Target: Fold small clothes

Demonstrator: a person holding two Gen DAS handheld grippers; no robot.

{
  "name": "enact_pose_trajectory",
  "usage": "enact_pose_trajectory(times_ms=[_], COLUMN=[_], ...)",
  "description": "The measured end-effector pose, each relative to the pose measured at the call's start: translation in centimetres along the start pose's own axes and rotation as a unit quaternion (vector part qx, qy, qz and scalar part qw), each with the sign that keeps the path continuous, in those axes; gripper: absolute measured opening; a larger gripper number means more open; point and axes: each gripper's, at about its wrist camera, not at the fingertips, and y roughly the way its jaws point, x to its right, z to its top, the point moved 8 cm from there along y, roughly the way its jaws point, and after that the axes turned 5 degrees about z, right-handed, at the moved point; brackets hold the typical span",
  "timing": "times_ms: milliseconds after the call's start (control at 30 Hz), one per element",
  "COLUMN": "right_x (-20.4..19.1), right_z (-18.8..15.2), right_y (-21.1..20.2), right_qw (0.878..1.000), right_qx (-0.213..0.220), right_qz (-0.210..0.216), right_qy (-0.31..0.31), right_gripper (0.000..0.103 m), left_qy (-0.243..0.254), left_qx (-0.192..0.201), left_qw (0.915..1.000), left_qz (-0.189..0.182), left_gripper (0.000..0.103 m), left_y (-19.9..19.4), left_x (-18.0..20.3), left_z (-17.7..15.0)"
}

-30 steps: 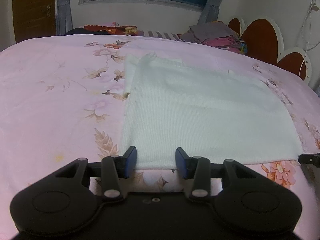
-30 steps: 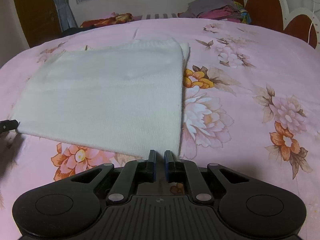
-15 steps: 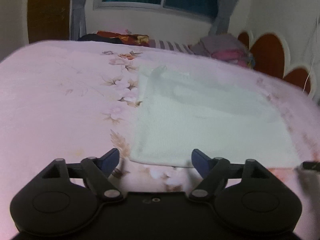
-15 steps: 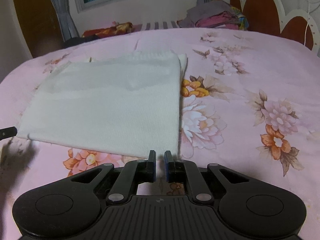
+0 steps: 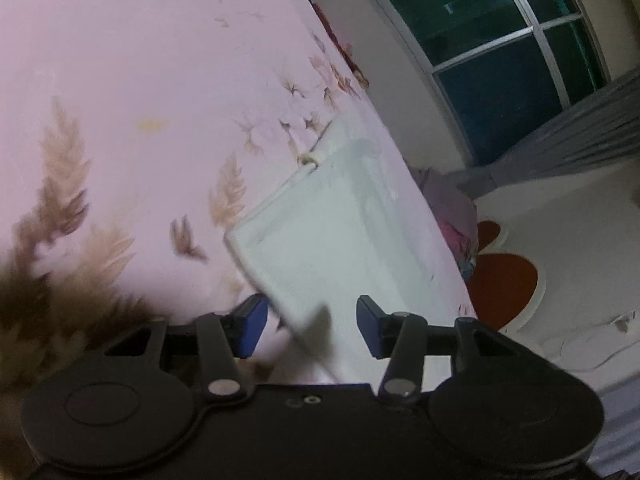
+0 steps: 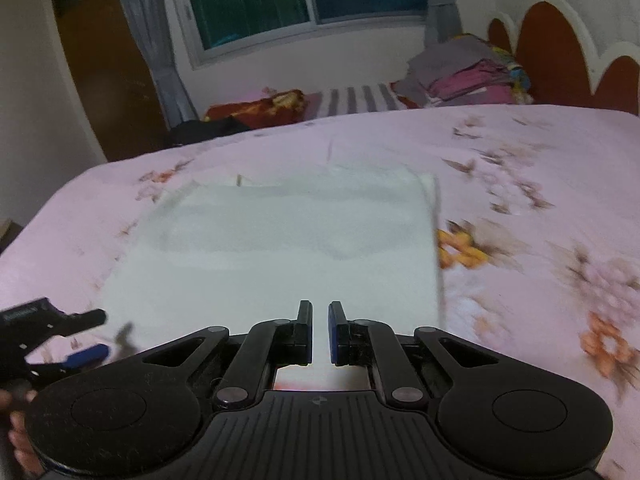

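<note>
A white knitted garment lies folded flat on the pink floral bedspread. My left gripper is open and rolled sideways, with the garment's near left corner between its spread fingers; I cannot tell if they touch it. It also shows in the right wrist view at the garment's left edge. My right gripper is nearly shut with a narrow gap, over the garment's near edge; nothing visibly sits between its pads.
A stack of folded clothes lies at the far right by the red-and-white headboard. A red patterned cloth and a dark item lie at the bed's far edge. A window and curtains are behind.
My left gripper has rolled sideways and come in to the garment's near left corner, staying open. My right gripper has lifted and moved forward over the garment's near edge.
</note>
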Motion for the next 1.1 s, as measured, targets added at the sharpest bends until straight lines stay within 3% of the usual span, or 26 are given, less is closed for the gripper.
enact_pose_trajectory(times_ms=[200, 333, 433, 633, 700, 733, 767, 900, 933, 967, 1000, 1100], right_x=[-1.8, -2.7, -3.3, -4.2, -3.9, -3.5, -3.4, -3.3, -3.2, -3.1, -2.9, -2.5], right_z=[2.2, 3.2, 3.7, 4.3, 3.3, 2.7, 2.7, 2.7, 2.7, 2.7, 2.7, 2.8], right_y=[6.2, 9.9, 11.5, 13.1, 14.6, 15.2, 15.3, 15.3, 15.2, 15.3, 15.2, 15.1], right_qw=[1.0, 0.999, 0.999, 0.999, 0.998, 0.998, 0.998, 0.998, 0.998, 0.998, 0.998, 0.997], right_qx=[-0.014, -0.022, -0.025, -0.025, -0.053, -0.061, -0.056, -0.061, -0.06, -0.059, -0.058, -0.056], right_qz=[0.019, 0.022, 0.028, 0.041, 0.024, 0.02, 0.023, 0.025, 0.027, 0.03, 0.034, 0.053], right_qy=[0.005, 0.012, 0.016, -0.001, -0.006, -0.006, -0.002, -0.008, -0.005, -0.001, 0.004, 0.014], right_gripper=[0.007, 0.007, 0.007, 0.007, 0.001, 0.001, 0.001, 0.001, 0.001, 0.001, 0.001, 0.001], left_qy=[0.006, -0.005, -0.021, -0.008, 0.012, 0.014, 0.01, 0.046, 0.044, 0.038, 0.031, 0.043], left_qx=[0.038, 0.061, 0.061, 0.068, 0.066, 0.063, 0.062, 0.079, 0.072, 0.071, 0.079, 0.08], left_qw=[0.999, 0.998, 0.9979, 0.9976, 0.9977, 0.9979, 0.998, 0.9957, 0.9964, 0.9966, 0.9962, 0.9948], left_qz=[-0.021, -0.015, -0.011, -0.013, -0.003, 0.005, 0.008, 0.014, 0.009, 0.014, 0.02, 0.046], left_gripper=[0.046, 0.039, 0.026, 0.025, 0.018, 0.008, 0.008, 0.008, 0.011, 0.024, 0.025, 0.006], left_y=[2.7, 3.6, 4.2, 4.6, 4.7, 4.7, 4.7, 3.7, 3.8, 3.9, 3.8, 3.9], left_x=[1.3, 2.2, 2.0, 1.9, 2.3, 2.2, 1.9, 2.6, 2.9, 2.8, 2.7, 3.1], left_z=[0.7, 0.8, 1.2, 1.8, 1.7, 1.6, 1.7, 2.0, 1.9, 2.0, 2.2, 2.7])
